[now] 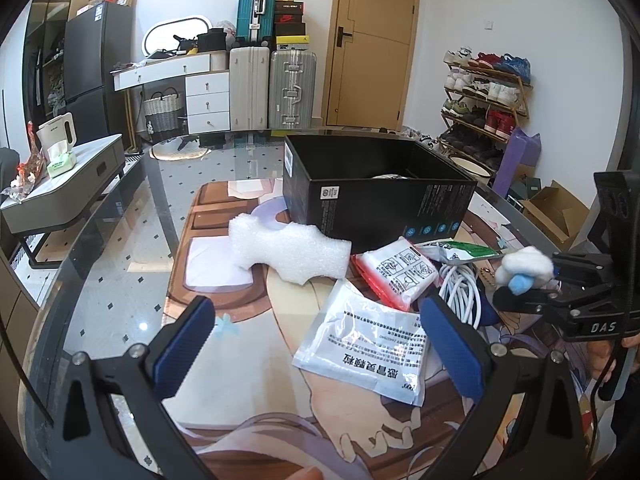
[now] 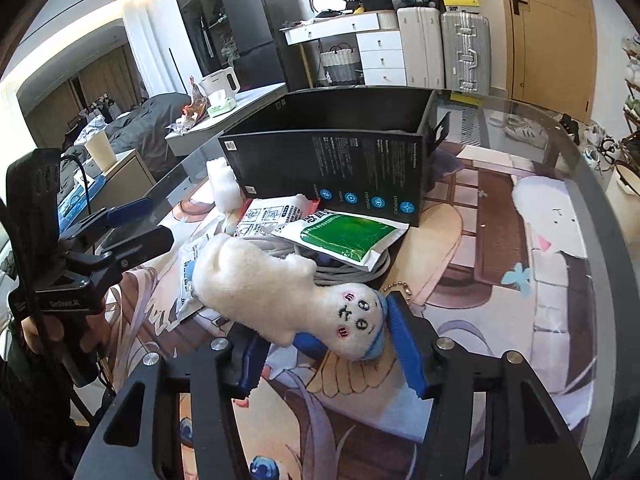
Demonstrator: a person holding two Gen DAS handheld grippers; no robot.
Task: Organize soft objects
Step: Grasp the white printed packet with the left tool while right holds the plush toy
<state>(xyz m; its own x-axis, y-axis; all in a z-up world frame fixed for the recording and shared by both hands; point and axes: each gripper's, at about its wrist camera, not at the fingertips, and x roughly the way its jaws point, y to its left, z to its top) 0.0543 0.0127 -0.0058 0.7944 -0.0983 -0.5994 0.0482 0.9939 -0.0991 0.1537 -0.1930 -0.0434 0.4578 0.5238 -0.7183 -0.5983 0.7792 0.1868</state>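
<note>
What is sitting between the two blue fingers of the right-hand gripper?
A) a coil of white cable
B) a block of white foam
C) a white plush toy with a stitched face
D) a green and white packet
C: in the right wrist view the white plush toy lies between the blue pads of the right gripper, while the packet, foam and cable lie farther off by the black box.

The letters "DAS" stand in white on the black body of the right gripper (image 1: 524,294), as the left wrist view shows it. Red shoe boxes (image 1: 289,18) stacked on the suitcases by the far wall carry a swoosh logo. The silver pouch (image 1: 366,346) near the table's front edge bears printed Chinese lines, seen upside down and too small to read. The black box (image 2: 336,160) has small white print and round blue icons, illegible.
</note>
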